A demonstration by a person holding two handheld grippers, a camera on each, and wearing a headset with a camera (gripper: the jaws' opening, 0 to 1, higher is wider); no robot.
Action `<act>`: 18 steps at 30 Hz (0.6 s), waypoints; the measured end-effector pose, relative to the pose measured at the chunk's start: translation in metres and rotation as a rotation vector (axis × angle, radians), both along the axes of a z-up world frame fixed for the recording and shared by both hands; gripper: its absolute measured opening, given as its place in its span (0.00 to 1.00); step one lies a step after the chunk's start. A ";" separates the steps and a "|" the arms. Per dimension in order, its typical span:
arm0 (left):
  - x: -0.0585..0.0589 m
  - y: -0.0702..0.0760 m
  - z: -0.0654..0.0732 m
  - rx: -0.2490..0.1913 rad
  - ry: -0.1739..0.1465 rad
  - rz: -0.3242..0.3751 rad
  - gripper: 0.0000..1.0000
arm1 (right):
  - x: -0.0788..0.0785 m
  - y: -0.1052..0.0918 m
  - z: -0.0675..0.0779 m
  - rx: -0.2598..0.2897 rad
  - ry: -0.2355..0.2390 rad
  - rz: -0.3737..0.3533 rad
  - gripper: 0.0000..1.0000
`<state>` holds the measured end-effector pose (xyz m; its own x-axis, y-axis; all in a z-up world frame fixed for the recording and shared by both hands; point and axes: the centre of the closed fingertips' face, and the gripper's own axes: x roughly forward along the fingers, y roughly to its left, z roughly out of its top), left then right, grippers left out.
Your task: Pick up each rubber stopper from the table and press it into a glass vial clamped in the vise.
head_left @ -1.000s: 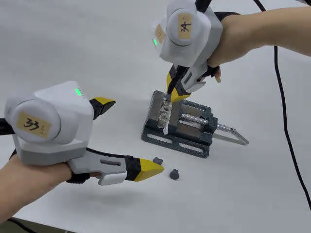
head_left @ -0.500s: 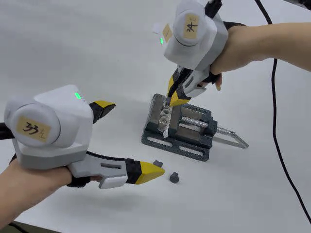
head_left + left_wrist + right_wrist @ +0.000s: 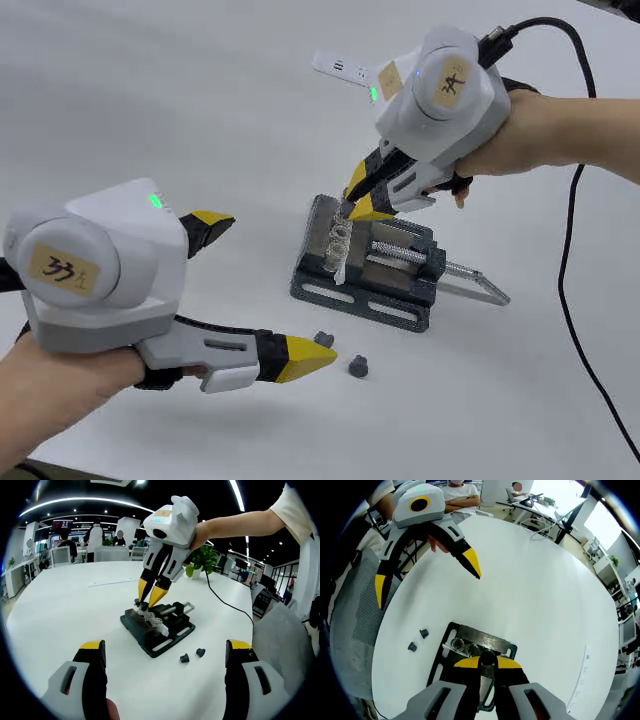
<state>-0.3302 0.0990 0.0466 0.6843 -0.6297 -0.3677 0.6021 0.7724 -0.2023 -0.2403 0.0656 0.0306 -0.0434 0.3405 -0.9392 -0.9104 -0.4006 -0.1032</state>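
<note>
Main risk: the right tongs [image 3: 358,205] go down off-axis, so the stopper [image 3: 487,656] cocks on a glass rim and either jams crooked or squirts out of the grip. In the right gripper view the tips cover the target mouth, so I judge alignment hard to check. Second risk: too much push on the vials [image 3: 338,240] in the vise [image 3: 398,285] chips or cracks the glass, or drives a vial down if the clamp is light. Third risk: a sweep of the left tongs [image 3: 266,285] knocks a loose stopper [image 3: 324,339], just beside the lower tip, or the second loose stopper [image 3: 358,366] near it, across the surface [image 3: 150,100]. Right tongs: clenched on the dark stopper, nearly no gap, tips over the far end of the vial row; cannot tell if the stopper touches glass. Left tongs: released, spread wide, holding nothing, low over the surface in front of the vise.
</note>
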 end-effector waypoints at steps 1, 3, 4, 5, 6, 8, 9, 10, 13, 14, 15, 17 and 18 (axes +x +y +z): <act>0.000 0.000 0.000 0.001 -0.001 0.000 0.99 | 0.000 0.000 0.000 0.002 0.000 -0.001 0.03; 0.000 -0.001 0.000 0.000 0.000 -0.002 0.99 | 0.000 0.000 -0.001 0.007 0.001 -0.013 0.03; 0.000 -0.002 0.001 -0.001 0.000 -0.002 0.99 | -0.001 0.000 -0.001 0.007 -0.001 -0.014 0.03; 0.000 -0.003 0.001 -0.001 0.000 -0.002 0.99 | 0.000 0.001 -0.001 0.002 -0.010 -0.005 0.03; 0.000 -0.003 0.001 -0.001 0.000 -0.004 0.99 | 0.000 0.001 -0.001 -0.003 -0.012 -0.004 0.03; -0.001 -0.003 0.000 0.001 0.002 -0.007 0.99 | -0.001 0.002 -0.001 -0.027 -0.018 0.011 0.03; -0.001 -0.004 0.001 0.001 0.001 -0.008 0.99 | 0.001 0.003 -0.001 -0.041 -0.013 0.004 0.03; -0.001 -0.004 0.000 0.001 0.002 -0.009 0.99 | 0.001 0.003 -0.001 -0.059 -0.012 0.013 0.03; -0.001 -0.004 0.000 -0.001 0.002 -0.010 0.99 | -0.001 0.003 -0.001 -0.100 -0.006 0.020 0.03; -0.001 -0.004 0.000 -0.002 0.002 -0.009 0.99 | -0.001 0.004 -0.001 -0.106 -0.004 0.021 0.03; -0.001 -0.005 0.001 -0.002 0.000 -0.009 0.99 | -0.001 0.003 -0.001 -0.114 0.000 0.022 0.03; 0.000 -0.004 0.001 -0.004 0.000 -0.009 0.99 | -0.002 0.002 -0.001 -0.124 0.008 0.024 0.03; 0.000 -0.004 0.001 -0.006 0.001 -0.009 0.99 | -0.003 0.001 0.000 -0.130 0.014 0.020 0.03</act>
